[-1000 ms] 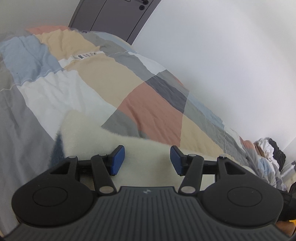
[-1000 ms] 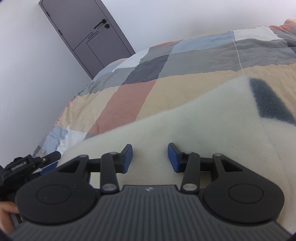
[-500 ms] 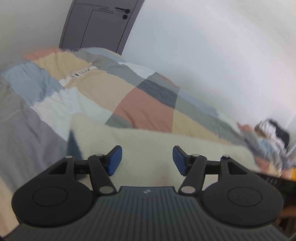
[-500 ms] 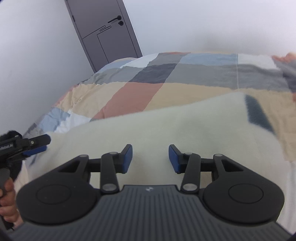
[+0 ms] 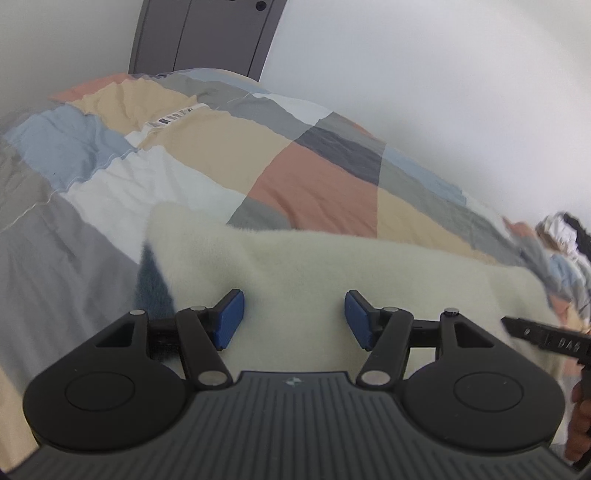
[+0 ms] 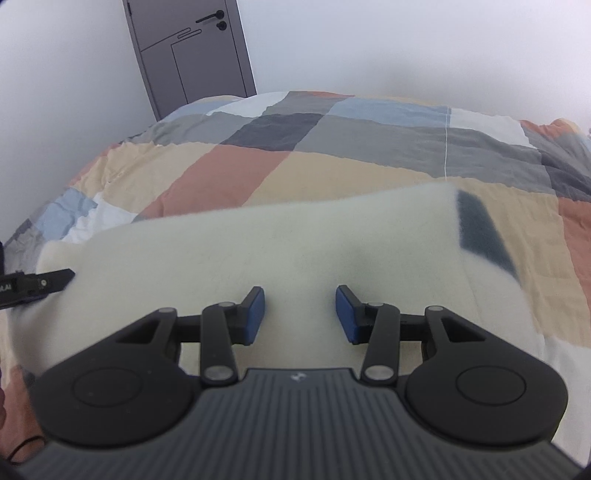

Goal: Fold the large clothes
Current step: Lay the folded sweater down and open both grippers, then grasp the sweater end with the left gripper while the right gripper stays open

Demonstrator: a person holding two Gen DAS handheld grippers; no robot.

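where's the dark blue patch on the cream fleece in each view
Left wrist view: the dark blue patch sits at the left edge of the cream fleece, left of the left hand-held gripper.
Right wrist view: the patch sits near the fleece's upper right corner, right of the right hand-held gripper.
Shared landmark: the grey door behind the bed.

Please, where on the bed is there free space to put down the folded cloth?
The patchwork quilt lies bare beyond the cream fleece garment, up to the grey door and the wall. In the left wrist view the grey-white patches left of the fleece are also free. The clothes pile at far right is crowded.
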